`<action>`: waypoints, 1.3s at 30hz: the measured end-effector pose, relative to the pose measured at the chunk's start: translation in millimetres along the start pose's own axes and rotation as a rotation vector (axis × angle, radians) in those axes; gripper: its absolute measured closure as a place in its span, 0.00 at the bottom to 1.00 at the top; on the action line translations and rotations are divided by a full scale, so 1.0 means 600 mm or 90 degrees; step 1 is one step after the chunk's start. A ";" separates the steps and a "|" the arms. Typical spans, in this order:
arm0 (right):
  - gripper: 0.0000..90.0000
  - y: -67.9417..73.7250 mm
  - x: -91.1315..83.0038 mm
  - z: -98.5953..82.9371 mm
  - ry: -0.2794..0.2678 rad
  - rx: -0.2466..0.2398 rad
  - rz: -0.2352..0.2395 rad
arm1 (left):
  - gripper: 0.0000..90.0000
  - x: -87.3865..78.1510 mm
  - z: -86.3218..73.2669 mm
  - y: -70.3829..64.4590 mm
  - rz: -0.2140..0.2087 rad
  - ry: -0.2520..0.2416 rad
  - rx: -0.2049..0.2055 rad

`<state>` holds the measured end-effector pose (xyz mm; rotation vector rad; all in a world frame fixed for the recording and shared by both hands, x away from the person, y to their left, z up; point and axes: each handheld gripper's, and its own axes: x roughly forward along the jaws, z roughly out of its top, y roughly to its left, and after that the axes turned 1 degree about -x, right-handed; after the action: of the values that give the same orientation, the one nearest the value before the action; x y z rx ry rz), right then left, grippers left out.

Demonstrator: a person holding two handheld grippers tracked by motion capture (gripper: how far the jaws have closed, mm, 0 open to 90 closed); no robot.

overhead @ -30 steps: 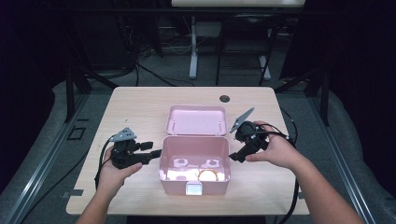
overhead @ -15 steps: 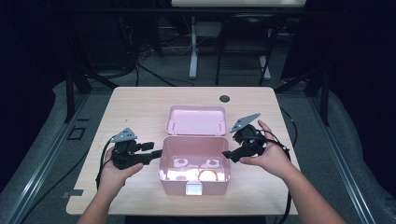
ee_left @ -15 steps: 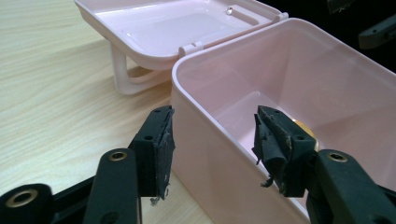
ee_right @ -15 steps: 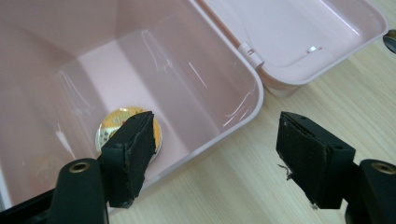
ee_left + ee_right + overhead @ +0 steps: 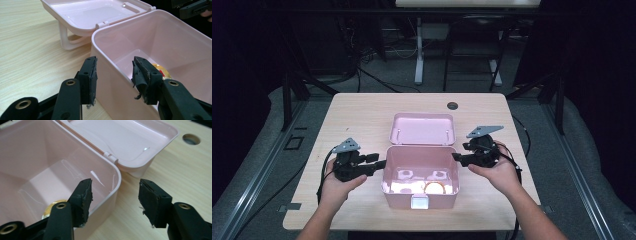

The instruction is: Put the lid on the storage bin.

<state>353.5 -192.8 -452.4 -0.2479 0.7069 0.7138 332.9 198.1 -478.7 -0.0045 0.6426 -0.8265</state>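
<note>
A pink plastic box (image 5: 419,200) stands open on the wooden table, its lid (image 5: 422,128) folded flat behind it. A round gold item (image 5: 435,187) lies on the box floor. My left gripper (image 5: 381,162) is open at the box's left wall. In the left gripper view its jaws straddle the rim (image 5: 105,32), one outside and one inside, with the gold item (image 5: 161,71) just past the inner jaw. My right gripper (image 5: 455,157) is open at the right wall. Its jaws straddle the back right corner (image 5: 115,173) of the box.
A round cable hole (image 5: 452,105) sits in the table near the far edge, behind the lid. Bare wood (image 5: 352,120) lies left and right of the box. Table legs and cables fill the dark floor beyond.
My right gripper has dropped and moved left to the box's right wall. The left gripper has edged right onto the left wall. The box has stayed put.
</note>
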 end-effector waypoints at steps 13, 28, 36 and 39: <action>0.62 0.011 0.013 -0.028 -0.061 0.087 -0.014 | 0.66 0.008 -0.006 -0.001 0.002 -0.006 -0.017; 0.76 0.026 0.017 -0.057 -0.107 0.118 -0.014 | 0.79 0.016 -0.008 -0.010 -0.003 -0.010 -0.015; 0.80 0.020 0.018 -0.056 -0.119 0.128 -0.003 | 0.81 0.011 -0.007 -0.012 0.001 -0.005 -0.011; 0.81 0.020 0.021 -0.054 -0.120 0.129 -0.002 | 0.82 0.008 -0.007 -0.012 0.007 0.000 -0.013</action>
<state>335.9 -191.4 -484.5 0.0043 0.5942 0.6479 328.3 190.7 -483.0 -0.0201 0.6512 -0.8094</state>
